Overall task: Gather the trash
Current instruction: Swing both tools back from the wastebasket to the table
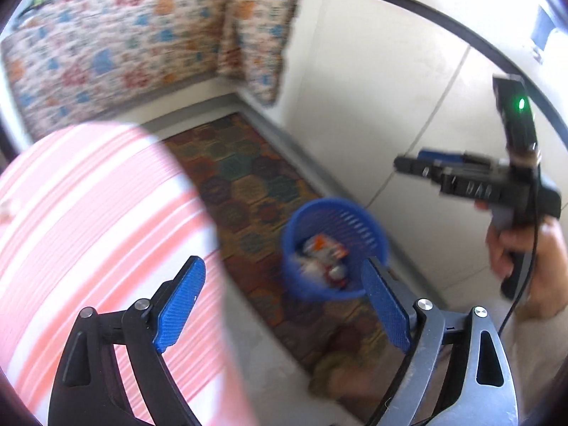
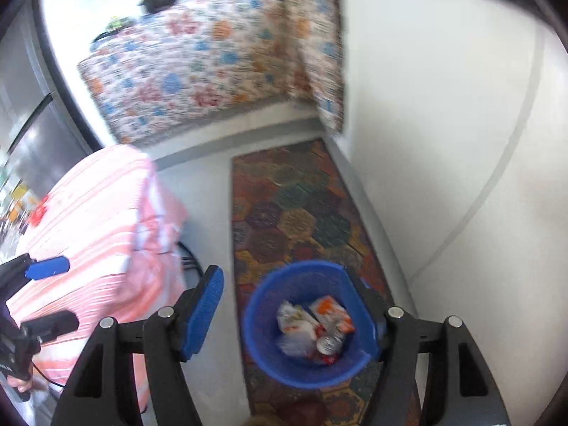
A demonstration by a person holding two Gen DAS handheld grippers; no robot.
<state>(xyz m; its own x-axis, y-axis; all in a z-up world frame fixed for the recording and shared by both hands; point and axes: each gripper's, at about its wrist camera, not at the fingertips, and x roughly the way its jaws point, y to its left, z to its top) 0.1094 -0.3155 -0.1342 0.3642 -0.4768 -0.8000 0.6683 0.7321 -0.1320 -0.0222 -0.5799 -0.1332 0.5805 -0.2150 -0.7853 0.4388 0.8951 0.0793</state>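
Right wrist view: right gripper (image 2: 284,316) jaws wide, empty, above blue bin (image 2: 259,340) holding wrappers (image 2: 312,319), can (image 2: 328,345); left gripper (image 1: 284,298) likewise wide, empty.

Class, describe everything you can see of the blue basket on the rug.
The blue basket is a round, plastic-looking bin with slotted walls, narrowing toward its base. It stands upright and open-topped on the patterned rug, beside the table with the pink striped cloth. Inside lie crumpled wrappers and a drink can. Neither hand-held gripper appears to touch it, though motion blur softens its edges.
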